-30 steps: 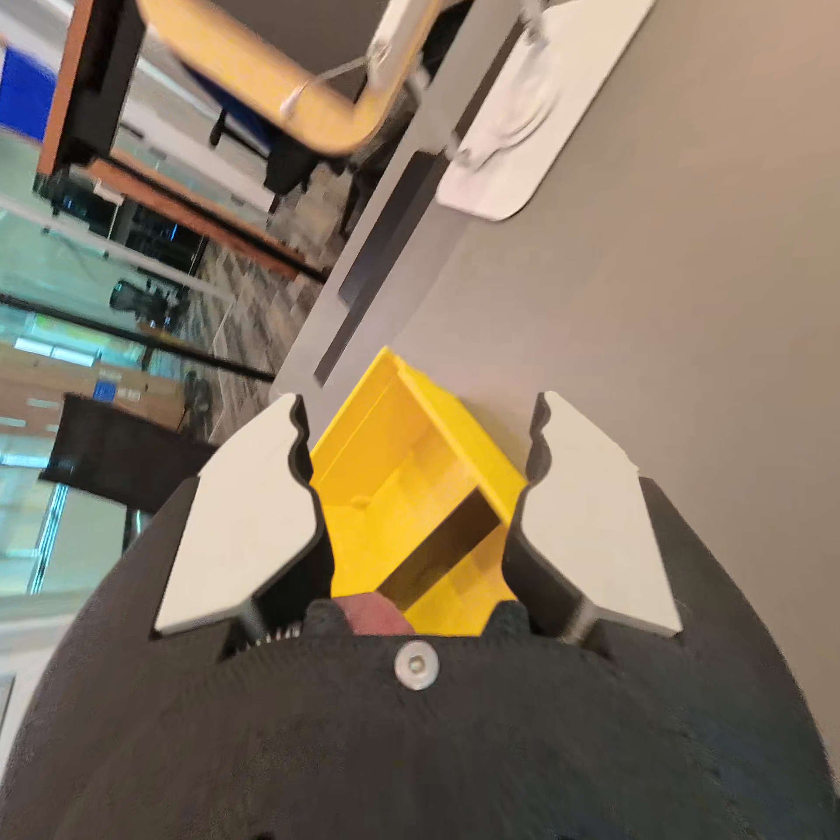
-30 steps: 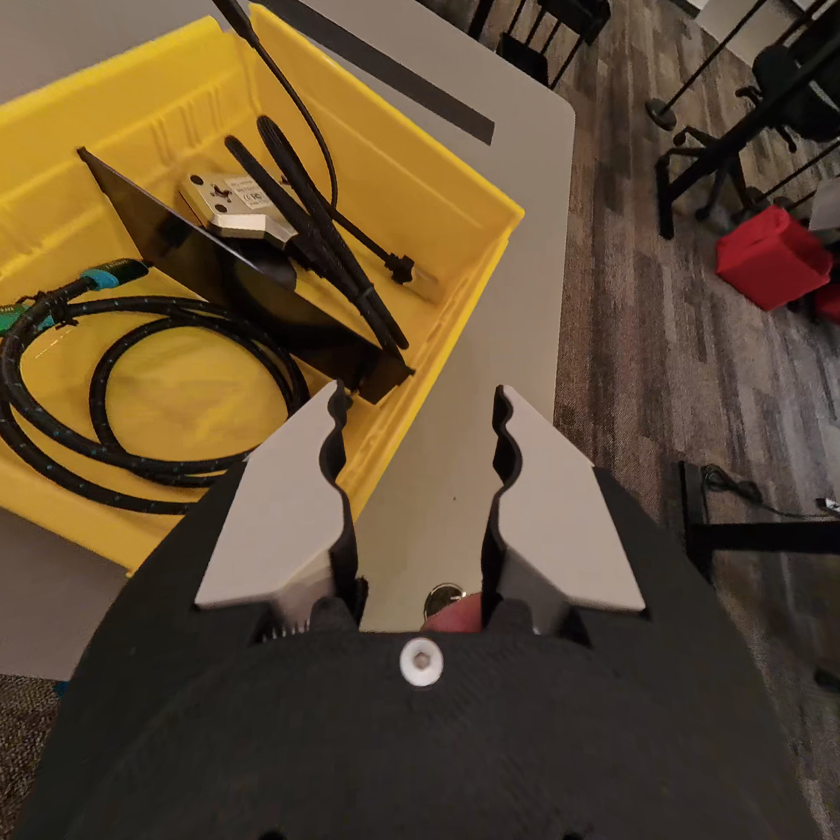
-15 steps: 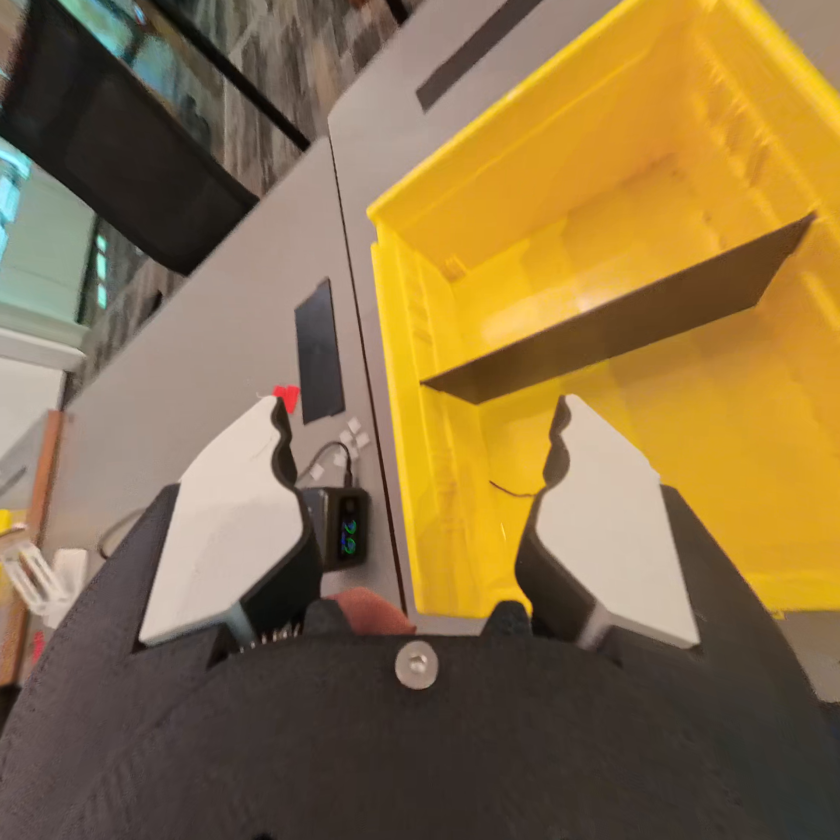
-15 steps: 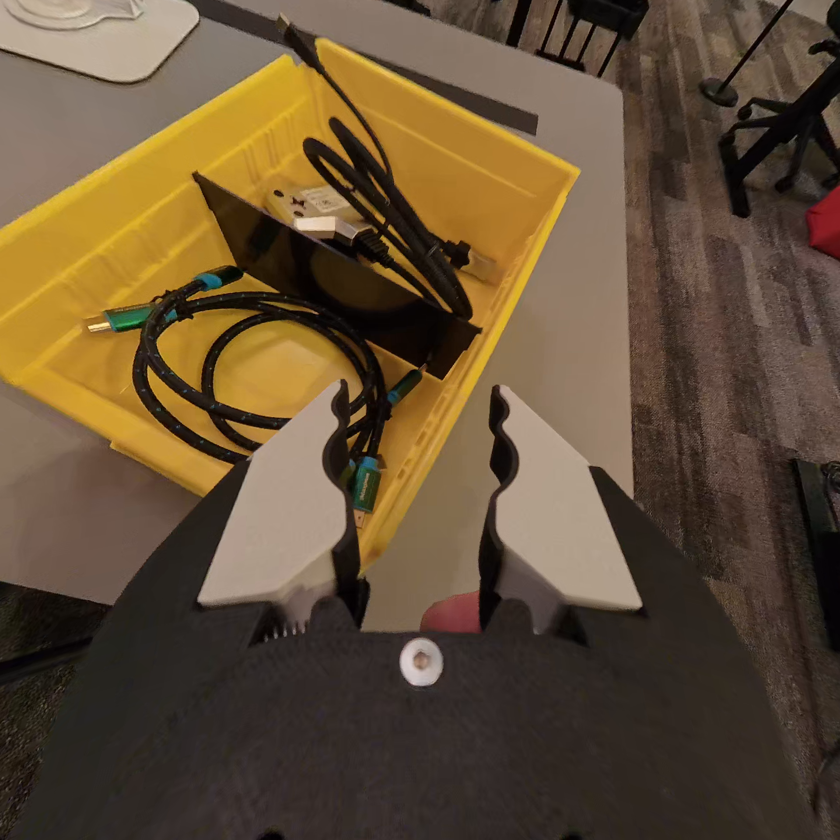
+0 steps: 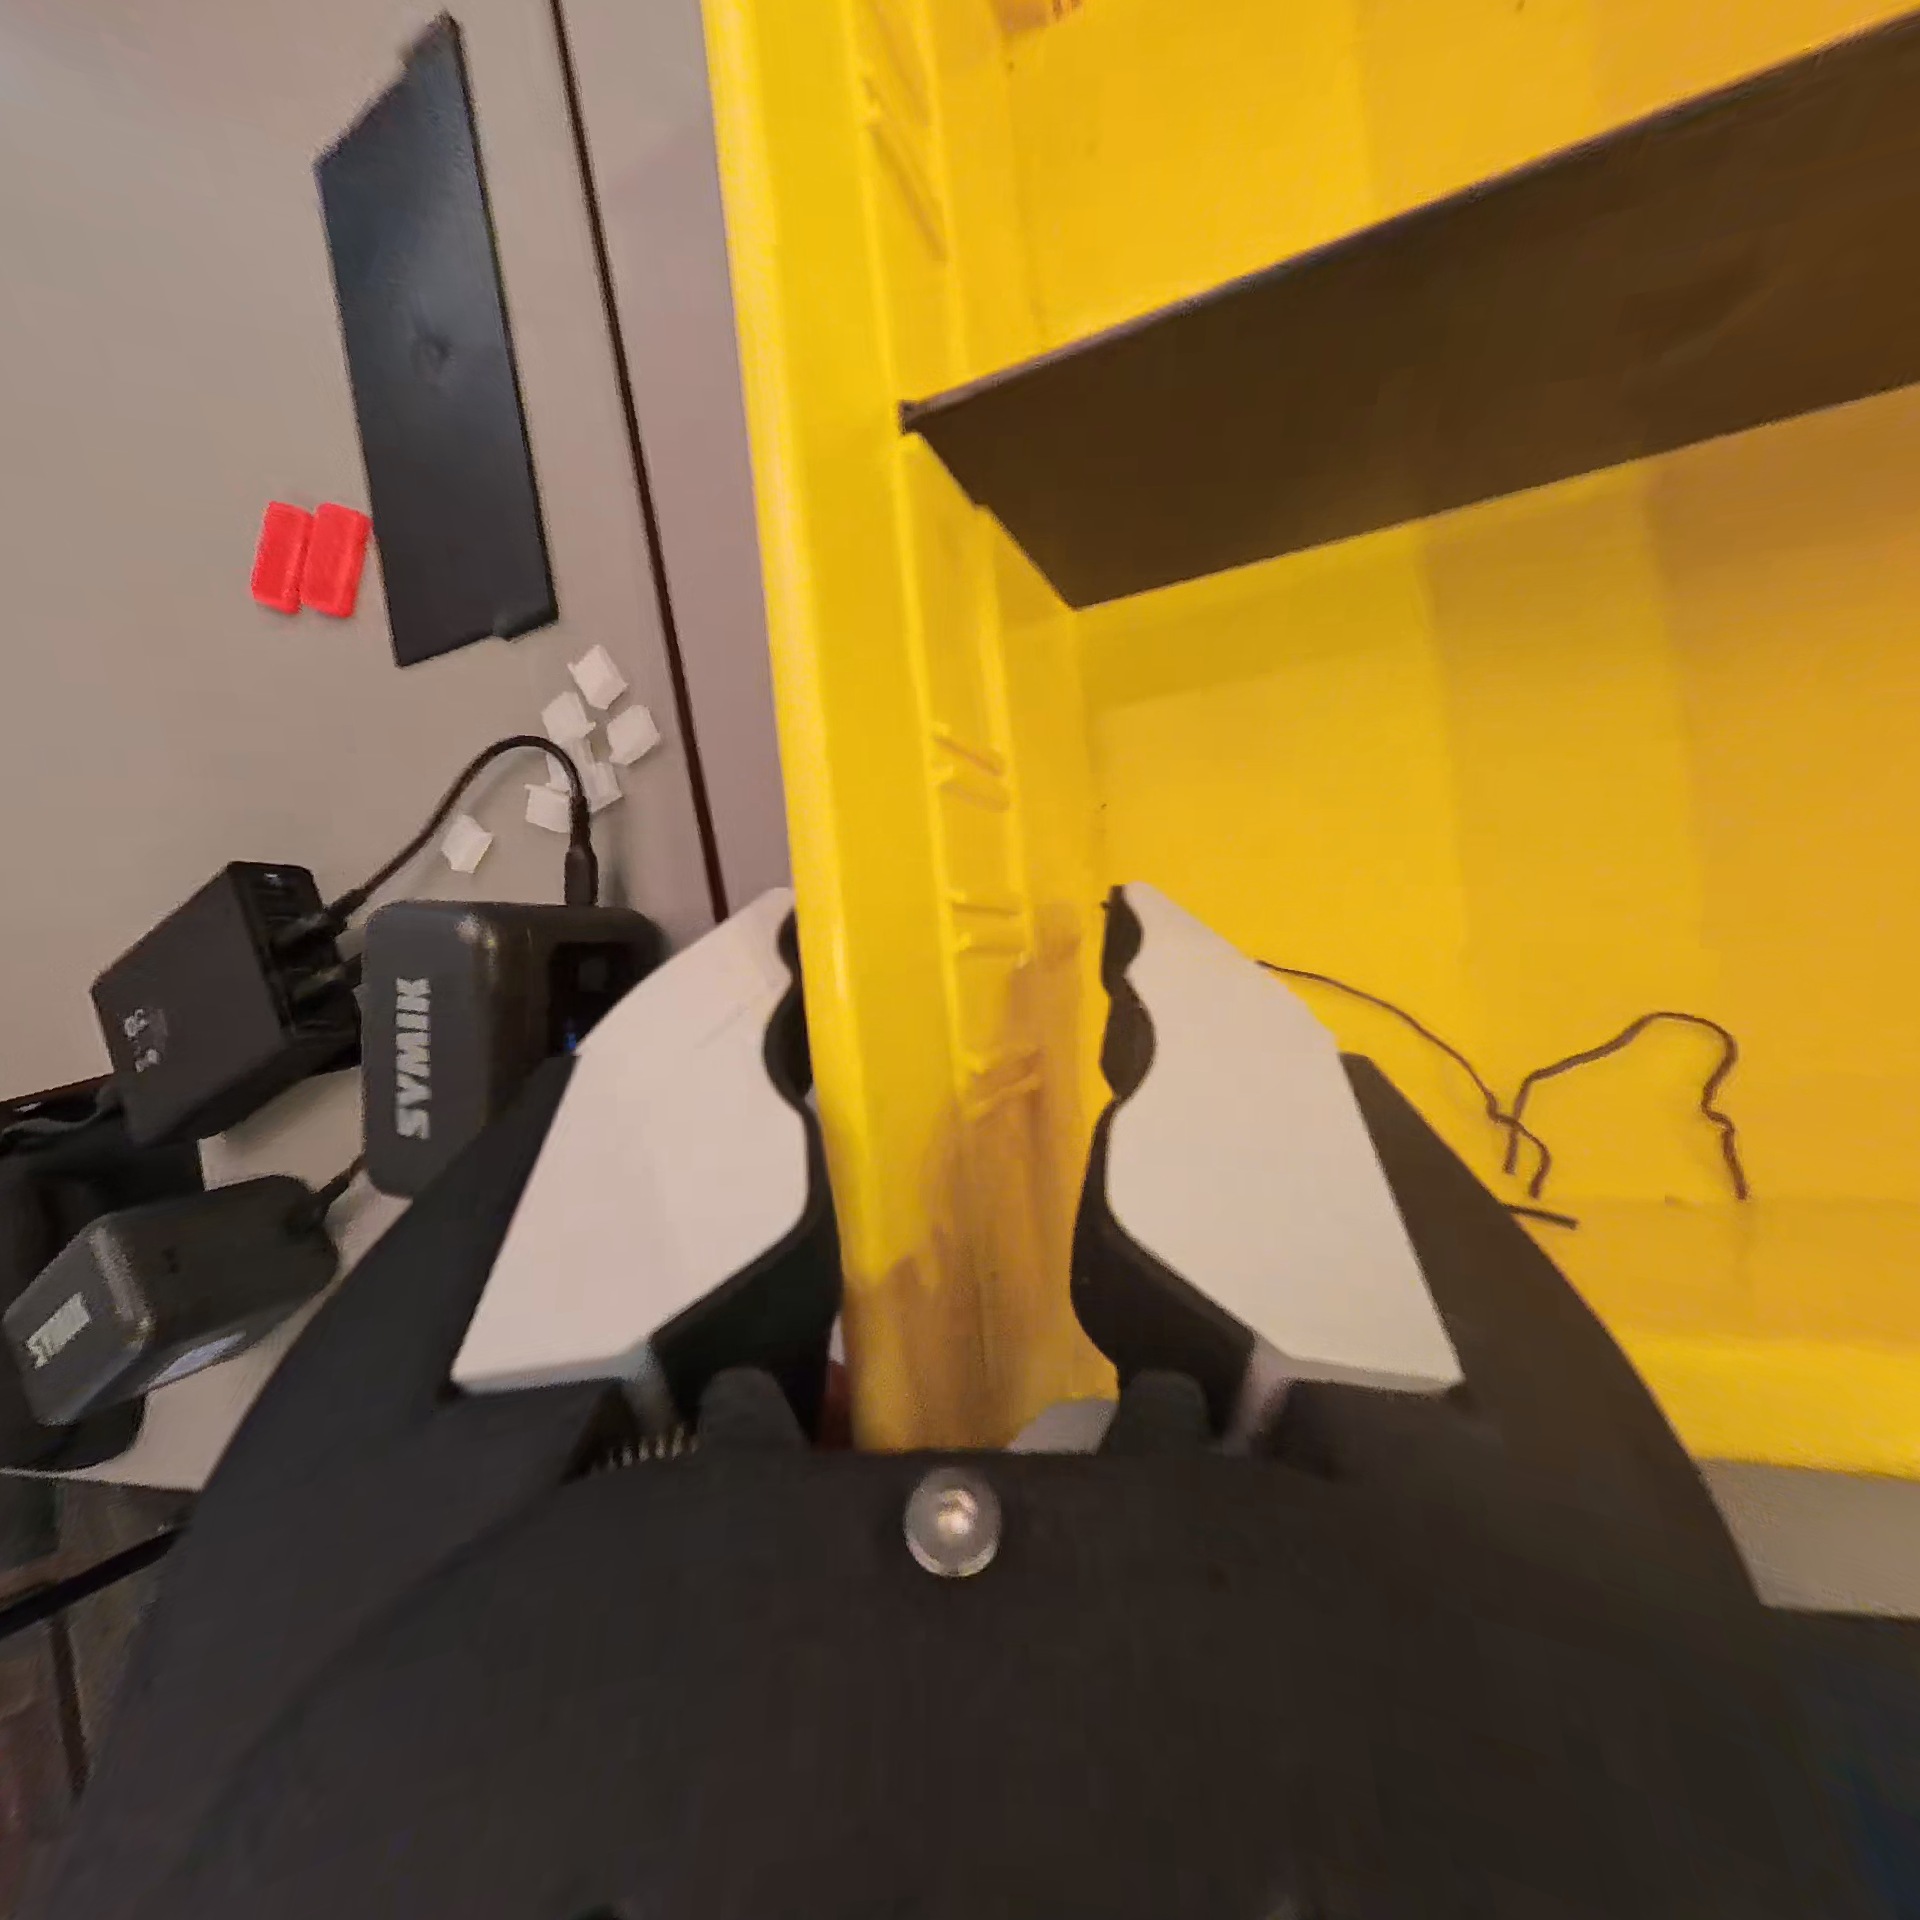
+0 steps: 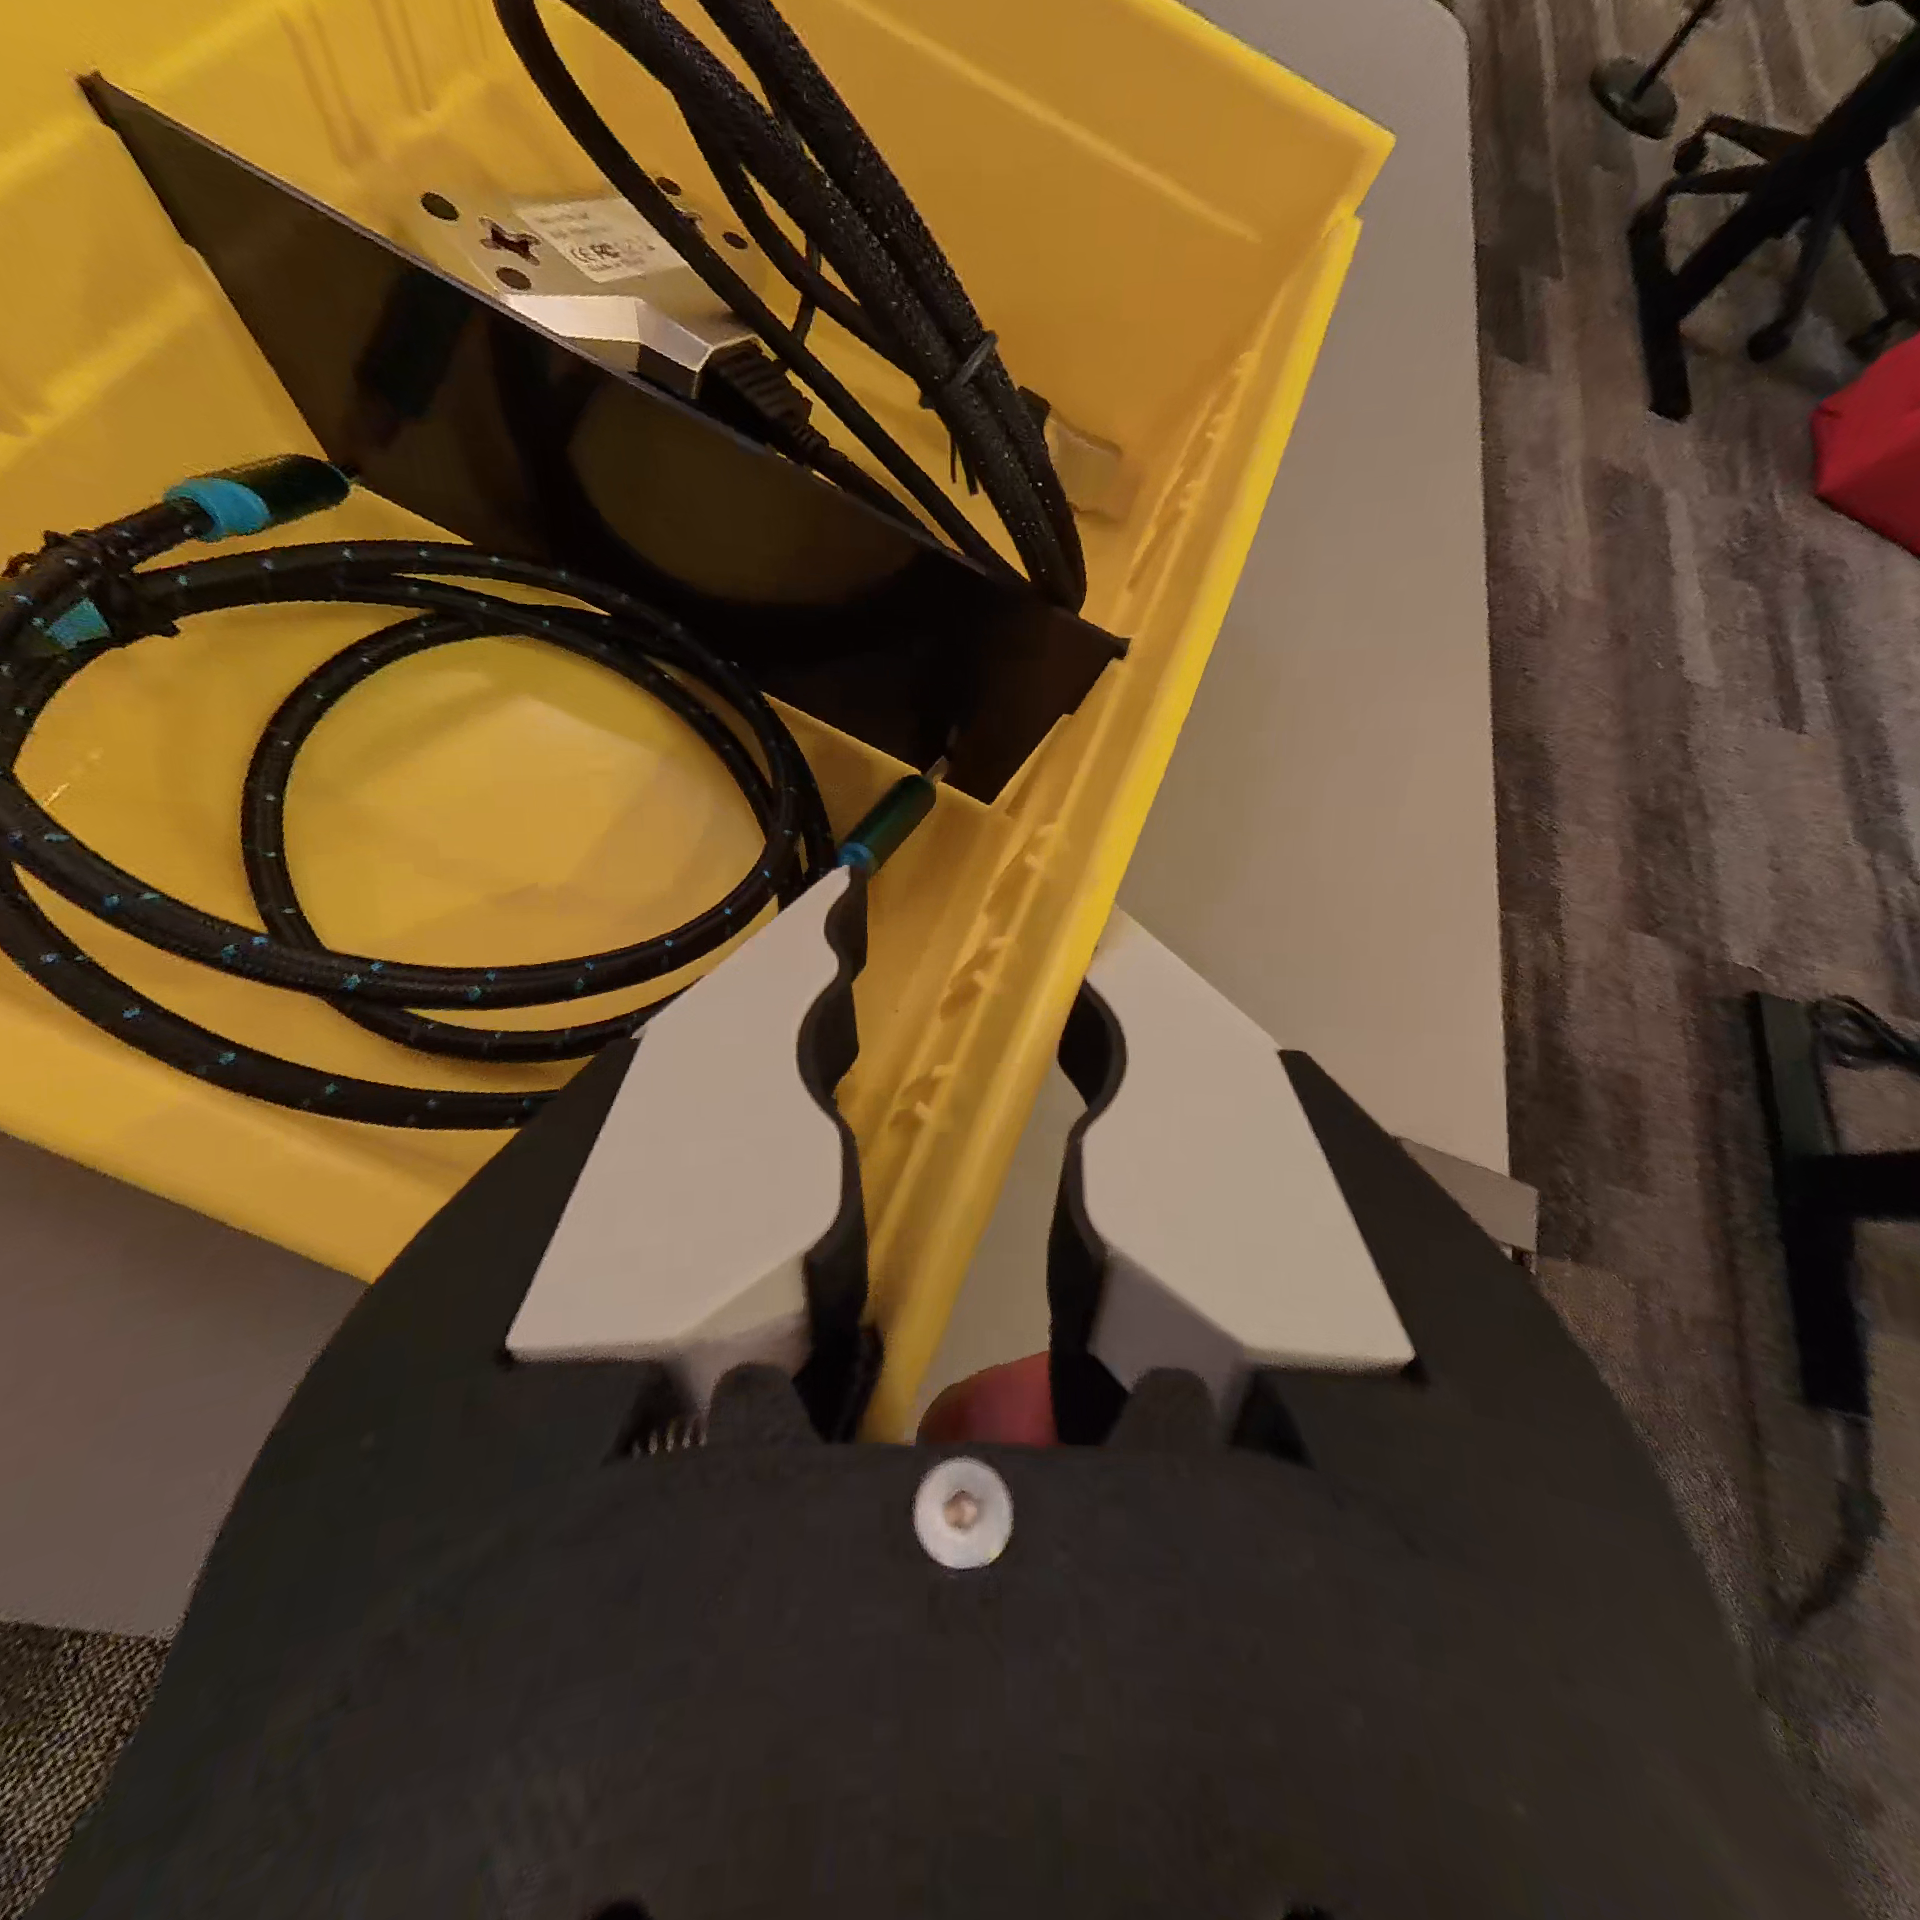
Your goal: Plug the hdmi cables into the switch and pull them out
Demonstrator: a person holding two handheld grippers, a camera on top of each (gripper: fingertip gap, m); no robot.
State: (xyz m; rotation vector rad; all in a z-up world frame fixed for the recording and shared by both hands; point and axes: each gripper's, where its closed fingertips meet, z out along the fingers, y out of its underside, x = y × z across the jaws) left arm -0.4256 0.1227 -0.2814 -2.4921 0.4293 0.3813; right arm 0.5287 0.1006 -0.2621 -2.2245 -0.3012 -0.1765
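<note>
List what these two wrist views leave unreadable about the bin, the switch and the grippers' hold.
- Switch, right wrist view: its ports are hidden behind the black divider and the black cables.
- Braided HDMI cable, right wrist view: its coil runs off the left edge.
- Left gripper and right gripper: each straddles a wall of the yellow bin; whether the pads press it cannot be told.
</note>
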